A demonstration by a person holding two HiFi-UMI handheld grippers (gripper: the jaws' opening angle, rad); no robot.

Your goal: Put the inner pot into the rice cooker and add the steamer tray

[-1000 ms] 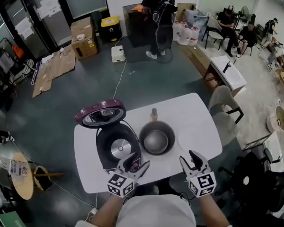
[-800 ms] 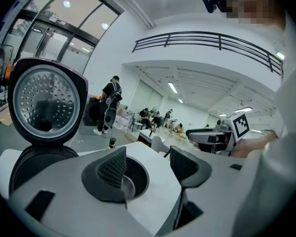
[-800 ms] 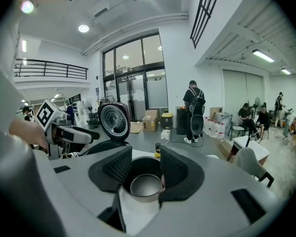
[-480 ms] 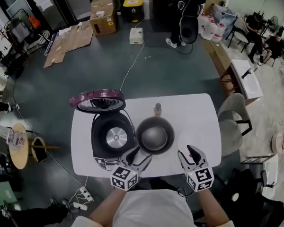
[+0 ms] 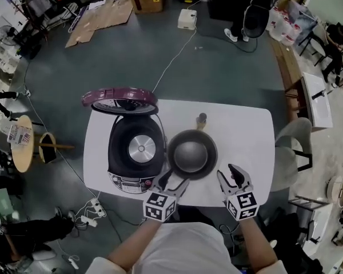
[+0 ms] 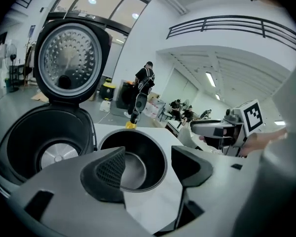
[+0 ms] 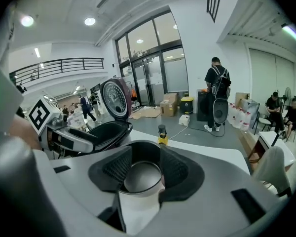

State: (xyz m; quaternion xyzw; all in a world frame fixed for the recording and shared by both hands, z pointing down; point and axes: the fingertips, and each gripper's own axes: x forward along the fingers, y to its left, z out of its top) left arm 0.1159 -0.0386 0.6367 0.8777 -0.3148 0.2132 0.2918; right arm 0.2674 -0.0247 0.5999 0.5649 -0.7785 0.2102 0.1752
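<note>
While the inner pot (image 5: pixel 191 153) sits right of the empty rice cooker (image 5: pixel 134 153), both steps remain; left tool (image 5: pixel 174 179), jaws just opening wider, and right tool (image 5: pixel 228 173) gape empty; steamer tray apparently out of sight.

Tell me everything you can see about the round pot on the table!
The inner pot is a round, dark bowl with a shiny metal-looking bottom. It is empty and stands upright on the white table, right beside the open rice cooker, not in it. A small bottle stands just behind. Nothing grips it.
</note>
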